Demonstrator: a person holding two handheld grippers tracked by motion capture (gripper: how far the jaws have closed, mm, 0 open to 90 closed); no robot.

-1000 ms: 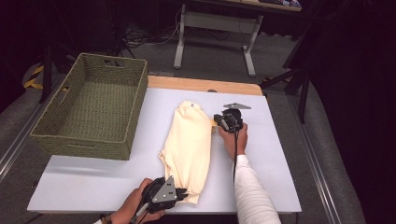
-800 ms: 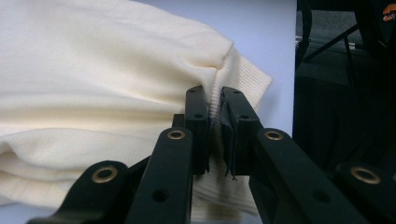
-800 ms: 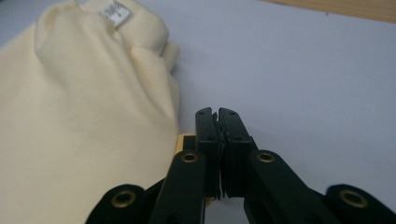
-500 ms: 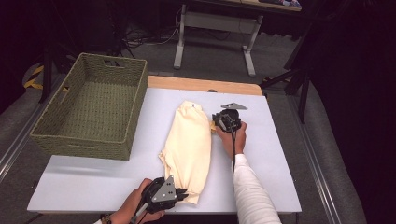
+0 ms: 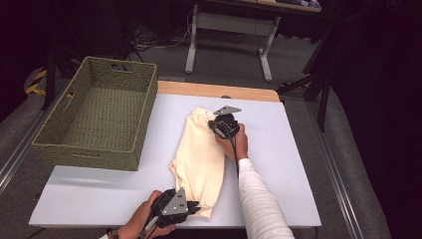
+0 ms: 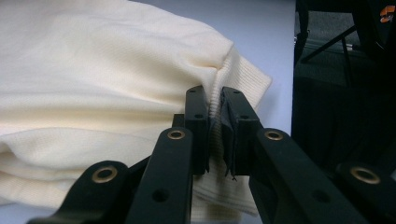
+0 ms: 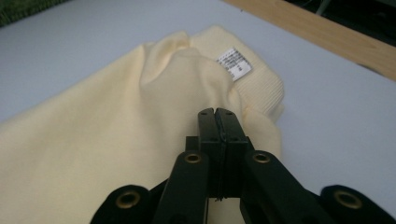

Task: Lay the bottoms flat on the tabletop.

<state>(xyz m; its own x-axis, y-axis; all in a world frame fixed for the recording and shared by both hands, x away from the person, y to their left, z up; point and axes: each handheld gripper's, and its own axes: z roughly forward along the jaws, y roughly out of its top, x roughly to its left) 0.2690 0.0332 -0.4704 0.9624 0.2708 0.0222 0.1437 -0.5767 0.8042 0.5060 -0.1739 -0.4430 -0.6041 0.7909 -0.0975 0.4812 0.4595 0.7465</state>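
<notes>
The cream ribbed-knit sweater lies lengthwise from lower centre to upper centre; left gripper clamps its hem, right gripper has just closed, pressed together, on its collar end.

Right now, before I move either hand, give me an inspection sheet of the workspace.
Surface: pale table, wooden strip at far edge.
Job's things: cream sweater lying folded lengthwise; woven basket at left, nothing seen inside.
Clutter: nothing seen.
Grippers: left hand-held gripper clamped on the ribbed hem; right hand-held gripper shut over the collar end, fabric between jaws not discernible.
Cables: one along right sleeve.
Surroundings: dark floor, desk frame behind.
</notes>
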